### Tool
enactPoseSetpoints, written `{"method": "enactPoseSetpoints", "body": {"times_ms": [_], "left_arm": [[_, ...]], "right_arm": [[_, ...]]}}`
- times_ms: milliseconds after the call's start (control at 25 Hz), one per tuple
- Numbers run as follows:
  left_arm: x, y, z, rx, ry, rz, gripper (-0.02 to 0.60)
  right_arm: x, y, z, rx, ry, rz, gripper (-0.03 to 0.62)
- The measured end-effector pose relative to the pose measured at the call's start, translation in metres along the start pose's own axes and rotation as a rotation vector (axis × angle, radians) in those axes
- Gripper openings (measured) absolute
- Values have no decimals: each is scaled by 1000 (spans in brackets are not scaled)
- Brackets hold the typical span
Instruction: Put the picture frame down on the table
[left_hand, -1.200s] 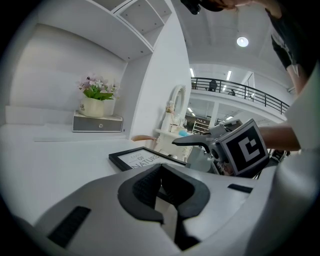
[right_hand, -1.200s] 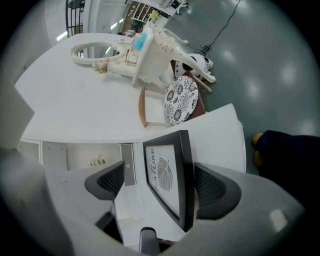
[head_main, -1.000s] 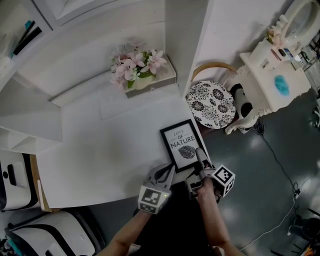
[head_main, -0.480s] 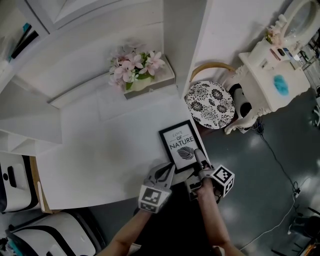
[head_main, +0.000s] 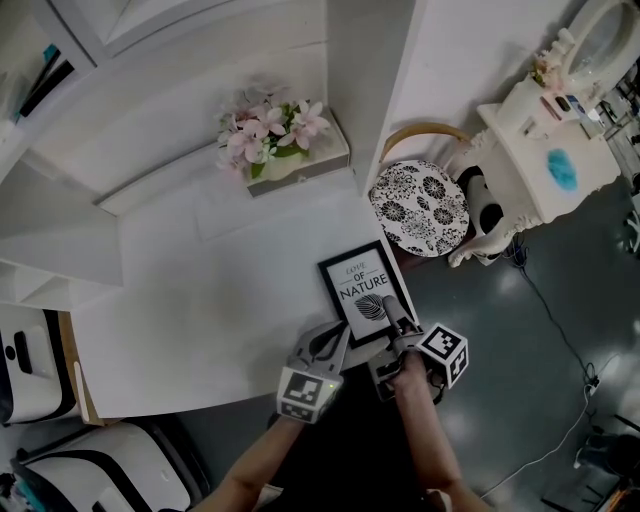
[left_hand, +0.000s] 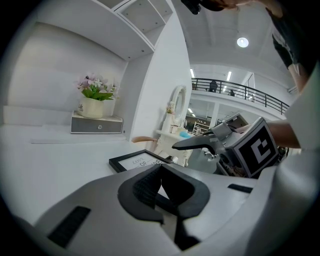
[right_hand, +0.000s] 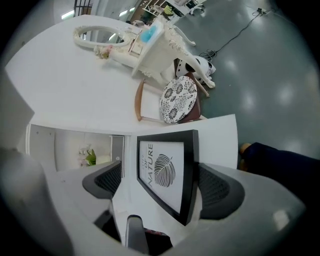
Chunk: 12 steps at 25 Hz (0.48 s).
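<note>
Black rectangular picture frame with leaf print lies flat on the white tabletop, near its 4 o'clock corner. Right claw has just been opening and now stands wide; the frame's near end sits between the pads, apparently released. Left claw is closed and empty at the frame's 7 o'clock, likely just out of the way.

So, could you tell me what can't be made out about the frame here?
- Near corner of frame: head view, covered by right gripper, whose jaws have just been opening, frame between them.
- Top print line: too small in every view.
- Underside of frame: hidden against the table in every view.
</note>
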<state>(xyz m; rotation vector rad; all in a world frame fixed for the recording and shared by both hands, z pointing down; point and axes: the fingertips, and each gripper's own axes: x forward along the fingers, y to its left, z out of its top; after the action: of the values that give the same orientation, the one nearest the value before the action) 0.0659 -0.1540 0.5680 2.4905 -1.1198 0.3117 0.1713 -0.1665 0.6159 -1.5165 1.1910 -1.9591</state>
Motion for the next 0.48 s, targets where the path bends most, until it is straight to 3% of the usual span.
{"method": "enactPoseSetpoints", "body": {"times_ms": [480], "left_arm": [[2,5,0,-22,-8,9,12]], "right_arm": [[-2,-3,-4,-17,45,-101,469]]}}
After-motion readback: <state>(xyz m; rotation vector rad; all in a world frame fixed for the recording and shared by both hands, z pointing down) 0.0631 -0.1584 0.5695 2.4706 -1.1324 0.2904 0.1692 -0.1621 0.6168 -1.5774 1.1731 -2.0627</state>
